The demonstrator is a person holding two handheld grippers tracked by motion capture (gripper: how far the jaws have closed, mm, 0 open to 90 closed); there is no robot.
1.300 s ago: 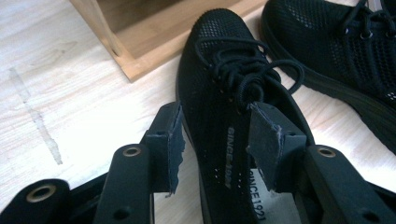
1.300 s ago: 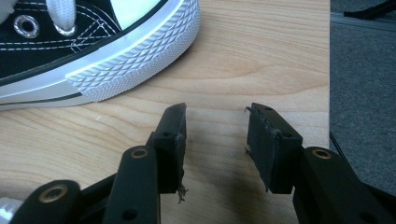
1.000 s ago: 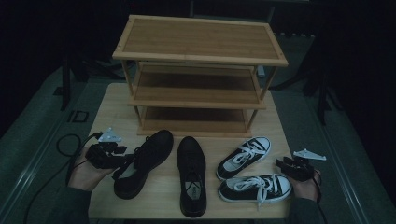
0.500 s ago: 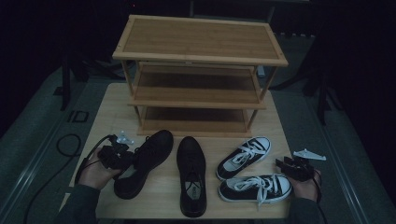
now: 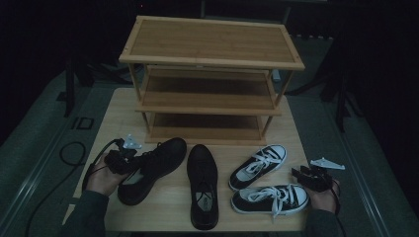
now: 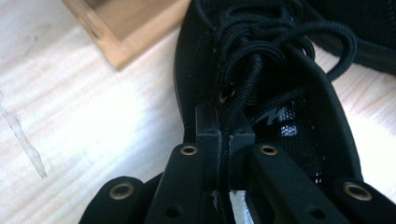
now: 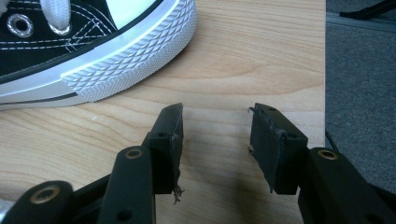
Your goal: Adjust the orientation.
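Two black lace-up shoes lie on the wooden table, one [image 5: 153, 168] angled at the left and one [image 5: 202, 190] pointing away in the middle. My left gripper [image 5: 124, 163] is at the left shoe's opening. Its jaws have just been closing, and in the left gripper view my left gripper [image 6: 225, 130] is shut on the rim of this shoe [image 6: 289, 93] beside the laces. Two black-and-white sneakers [image 5: 257, 165] [image 5: 269, 197] lie at the right. My right gripper [image 5: 300, 174] stands open with nothing between its jaws [image 7: 215, 123], just off the nearer sneaker's rubber toe [image 7: 126, 51].
A three-tier bamboo shoe rack [image 5: 212, 59] stands at the back of the table [image 5: 111, 118], its shelves bare. A black cable [image 5: 74, 153] loops off the table's left side. The table's right edge [image 7: 322, 70] runs close beside my right gripper.
My left gripper has moved right and a little down onto the left black shoe, and its jaws have shut on the shoe's rim. The right gripper has stayed in place.
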